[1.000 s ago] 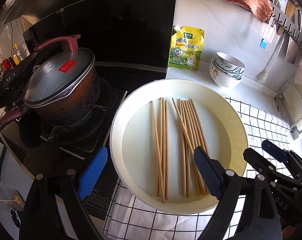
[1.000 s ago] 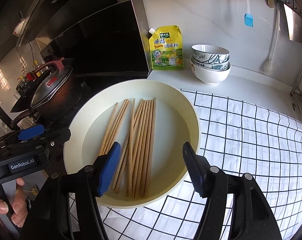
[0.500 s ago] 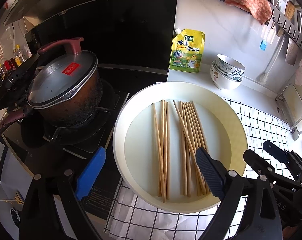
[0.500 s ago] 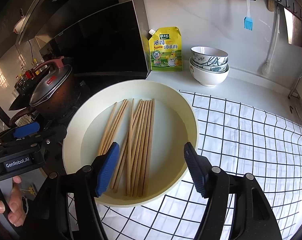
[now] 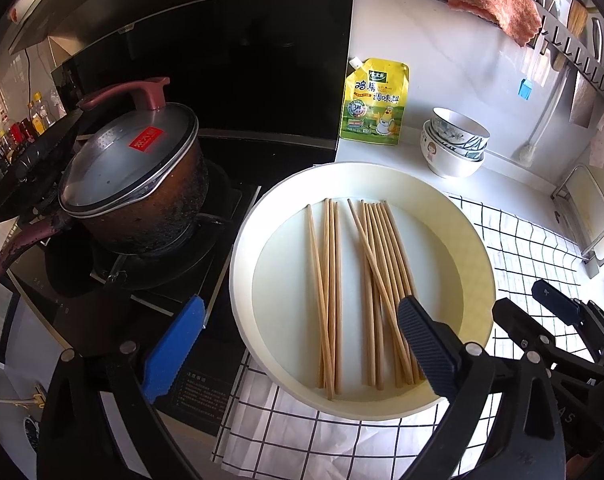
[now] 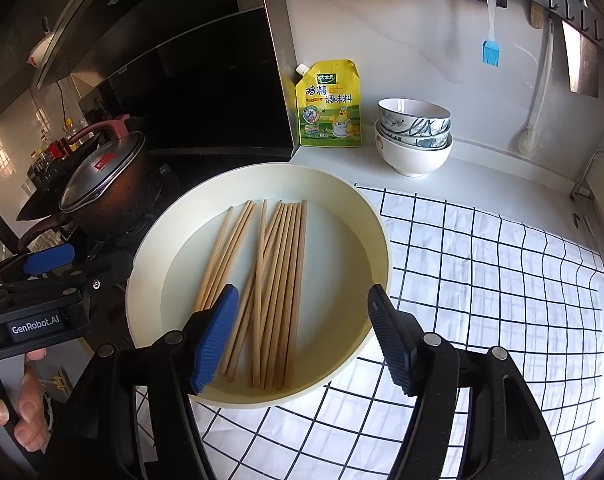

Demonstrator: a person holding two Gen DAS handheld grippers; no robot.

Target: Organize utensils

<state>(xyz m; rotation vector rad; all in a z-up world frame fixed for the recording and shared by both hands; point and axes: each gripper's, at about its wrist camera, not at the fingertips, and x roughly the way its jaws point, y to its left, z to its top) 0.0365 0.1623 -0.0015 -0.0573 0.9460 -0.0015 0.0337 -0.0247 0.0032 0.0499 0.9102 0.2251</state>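
Through the left wrist camera I see my left gripper (image 5: pixel 300 342), its jaws just opened wider, gaping and empty above the chopsticks (image 5: pixel 365 288) lying in the cream basin (image 5: pixel 477 248) beside the pot (image 5: pixel 138 188). Through the right camera, my right gripper (image 6: pixel 302 336) hovers spread, pinching nothing, over those chopsticks (image 6: pixel 278 280).

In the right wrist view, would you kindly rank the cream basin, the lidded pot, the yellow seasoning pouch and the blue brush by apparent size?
1. Cream basin, largest, though nearest the camera.
2. Lidded pot.
3. Yellow seasoning pouch, close to the pot; ranking unsure.
4. Blue brush, smallest.
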